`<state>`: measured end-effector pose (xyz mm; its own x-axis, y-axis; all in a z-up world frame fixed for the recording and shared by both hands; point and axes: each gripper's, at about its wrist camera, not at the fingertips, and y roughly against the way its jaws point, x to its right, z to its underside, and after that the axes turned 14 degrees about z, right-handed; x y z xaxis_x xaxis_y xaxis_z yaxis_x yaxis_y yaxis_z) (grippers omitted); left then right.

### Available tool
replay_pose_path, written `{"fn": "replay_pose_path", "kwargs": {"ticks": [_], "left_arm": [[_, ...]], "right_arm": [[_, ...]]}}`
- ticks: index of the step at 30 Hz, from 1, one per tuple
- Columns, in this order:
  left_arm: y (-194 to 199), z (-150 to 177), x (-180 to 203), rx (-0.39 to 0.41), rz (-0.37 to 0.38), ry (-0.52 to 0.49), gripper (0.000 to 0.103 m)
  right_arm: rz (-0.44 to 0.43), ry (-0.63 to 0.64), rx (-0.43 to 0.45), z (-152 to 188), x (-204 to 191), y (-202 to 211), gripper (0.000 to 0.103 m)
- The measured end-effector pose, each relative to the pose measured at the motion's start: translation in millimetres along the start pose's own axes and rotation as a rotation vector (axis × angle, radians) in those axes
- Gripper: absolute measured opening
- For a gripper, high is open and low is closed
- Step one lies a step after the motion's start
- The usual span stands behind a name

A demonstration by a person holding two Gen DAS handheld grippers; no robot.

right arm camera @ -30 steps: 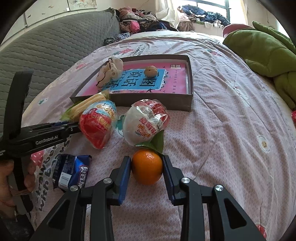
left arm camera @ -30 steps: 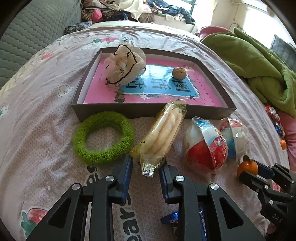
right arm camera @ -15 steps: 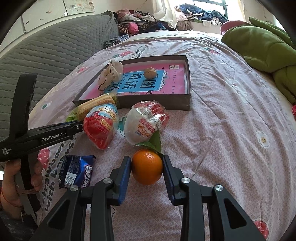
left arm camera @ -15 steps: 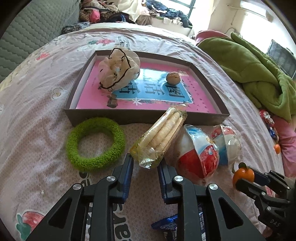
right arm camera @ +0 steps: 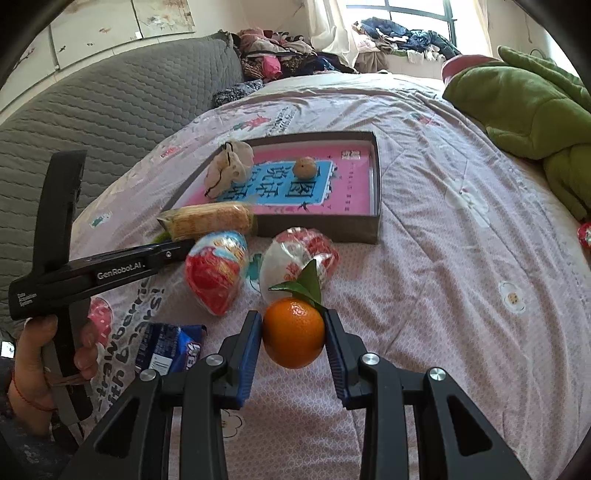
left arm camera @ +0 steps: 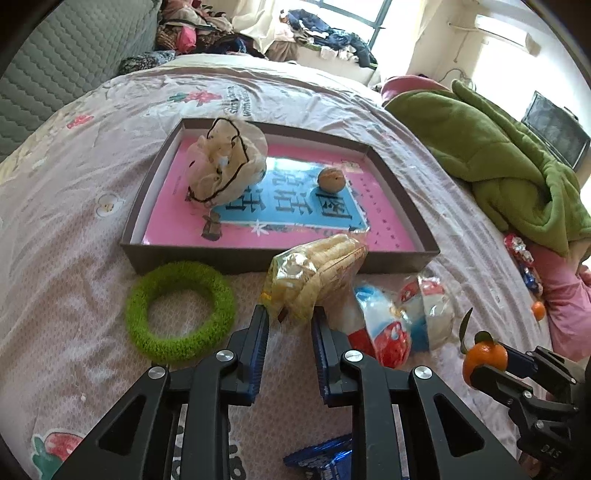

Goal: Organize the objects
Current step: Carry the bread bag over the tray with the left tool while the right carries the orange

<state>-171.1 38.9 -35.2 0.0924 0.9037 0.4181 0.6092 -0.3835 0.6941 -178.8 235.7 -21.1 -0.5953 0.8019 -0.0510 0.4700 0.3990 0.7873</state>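
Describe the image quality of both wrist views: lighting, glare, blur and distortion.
Left wrist view: daylight blows out the window and wall; glare whitens the book cover in the box; the snack pack between the left gripper fingers looks slightly motion-blurred; fisheye bends the bed's edges.
Right wrist view: sharper, evenly lit; the tangerine in the right gripper shows a small highlight; black vignette fills the corners.

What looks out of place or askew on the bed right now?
The snack pack is tilted, its far end poking over the box's front wall while the left hand-held gripper pinches its near end. A blue wrapper lies crumpled on the sheet. Nothing looks spilled or broken.
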Motion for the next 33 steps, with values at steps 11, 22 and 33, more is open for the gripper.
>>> {"fn": "replay_pose_path", "kwargs": {"ticks": [11, 22, 33], "left_arm": [[10, -29, 8, 0.05, 0.004, -0.017, 0.022], [12, -51, 7, 0.067, -0.003, -0.031, 0.02], [6, -81, -1, 0.076, -0.022, -0.043, 0.018]], "right_arm": [[0.009, 0.033, 0.063, -32, -11, 18, 0.035], [0.017, 0.055, 0.12, -73, -22, 25, 0.035], [0.016, 0.068, 0.141, -106, -32, 14, 0.035]]}}
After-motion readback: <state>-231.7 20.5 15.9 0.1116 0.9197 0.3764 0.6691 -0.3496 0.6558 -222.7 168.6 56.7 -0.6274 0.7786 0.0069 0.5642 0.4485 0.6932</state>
